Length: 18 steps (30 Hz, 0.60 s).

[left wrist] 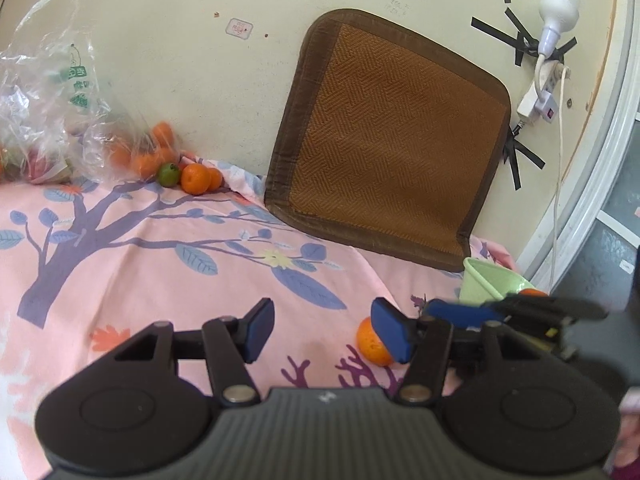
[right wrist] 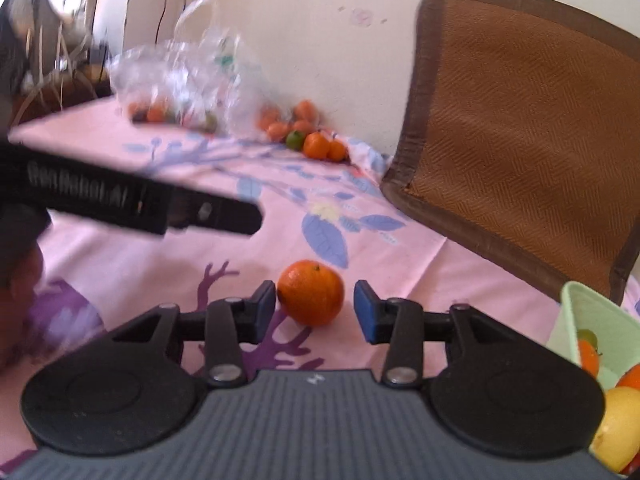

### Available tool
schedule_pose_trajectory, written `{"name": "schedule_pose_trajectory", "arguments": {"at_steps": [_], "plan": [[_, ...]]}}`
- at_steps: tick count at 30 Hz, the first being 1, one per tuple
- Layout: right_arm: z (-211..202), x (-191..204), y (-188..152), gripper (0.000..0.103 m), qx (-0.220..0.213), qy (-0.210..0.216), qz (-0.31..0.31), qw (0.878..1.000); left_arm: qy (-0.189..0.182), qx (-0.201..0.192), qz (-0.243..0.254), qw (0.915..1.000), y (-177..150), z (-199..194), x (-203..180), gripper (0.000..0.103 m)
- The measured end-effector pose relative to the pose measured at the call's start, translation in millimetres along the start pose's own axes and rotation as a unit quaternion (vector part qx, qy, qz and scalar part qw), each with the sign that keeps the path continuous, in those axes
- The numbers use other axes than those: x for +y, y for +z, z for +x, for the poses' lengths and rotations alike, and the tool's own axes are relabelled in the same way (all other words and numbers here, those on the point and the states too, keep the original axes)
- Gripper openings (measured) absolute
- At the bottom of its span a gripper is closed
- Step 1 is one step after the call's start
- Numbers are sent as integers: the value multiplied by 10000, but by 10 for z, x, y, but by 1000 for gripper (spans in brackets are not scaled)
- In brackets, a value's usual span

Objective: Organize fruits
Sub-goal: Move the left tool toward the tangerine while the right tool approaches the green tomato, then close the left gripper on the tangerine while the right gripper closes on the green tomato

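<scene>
An orange (right wrist: 311,293) lies on the pink tree-print cloth (right wrist: 120,264), between the fingers of my right gripper (right wrist: 316,309). The jaws stand open: the right pad is clear of the fruit and the left pad is at its skin. In the left wrist view the same orange (left wrist: 370,345) peeks out from behind the right finger (left wrist: 390,330) of my left gripper (left wrist: 324,332), which is open and empty above the cloth. A light green basket (right wrist: 592,320) at the right holds an orange, a lemon (right wrist: 620,428) and other fruit.
Loose oranges (left wrist: 196,178) and a green lime (left wrist: 168,175) lie by the wall at the back. Beside them slumps a clear plastic bag (left wrist: 52,100) with more fruit. A brown woven mat (left wrist: 384,140) leans on the wall. A power strip (left wrist: 536,100) hangs at the right.
</scene>
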State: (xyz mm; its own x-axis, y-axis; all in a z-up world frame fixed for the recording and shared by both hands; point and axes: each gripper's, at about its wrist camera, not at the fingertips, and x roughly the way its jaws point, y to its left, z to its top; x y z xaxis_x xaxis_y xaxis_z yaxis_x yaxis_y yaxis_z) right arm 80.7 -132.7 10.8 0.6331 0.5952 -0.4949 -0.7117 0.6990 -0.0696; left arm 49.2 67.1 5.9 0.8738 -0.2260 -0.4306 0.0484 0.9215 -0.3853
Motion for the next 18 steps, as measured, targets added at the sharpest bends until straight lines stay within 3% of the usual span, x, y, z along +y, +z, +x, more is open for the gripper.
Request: {"name": "schedule_pose_trajectory", "arguments": {"at_steps": [2,4,6,8,15,17,18], "plan": [[-133,-229,46,47,-127,-25,371,9992,-117,95,3,9999,11,57,-42,55],[-181,-437,82,46,-112,-319,712,9969,-155,265,83,9995,17,157,-139,55],[-89,-592,120,44,145,-803,877,9928,-139,400,356,9985,2,256,-287,55],[22,-659,137,42,415,-944,939,9902,-16,496,620,9968,-10,337,-409,55],[369,-482,32,42,972,-1162,150,9883,364,847,1055,9901,-76,522,-582,54],[380,-474,32,38,987,-1231,-18,9875,316,885,1098,9895,-79,540,-589,44],[375,-464,36,29,990,-1171,-38,9882,259,899,1103,9895,-80,546,-588,40]]}}
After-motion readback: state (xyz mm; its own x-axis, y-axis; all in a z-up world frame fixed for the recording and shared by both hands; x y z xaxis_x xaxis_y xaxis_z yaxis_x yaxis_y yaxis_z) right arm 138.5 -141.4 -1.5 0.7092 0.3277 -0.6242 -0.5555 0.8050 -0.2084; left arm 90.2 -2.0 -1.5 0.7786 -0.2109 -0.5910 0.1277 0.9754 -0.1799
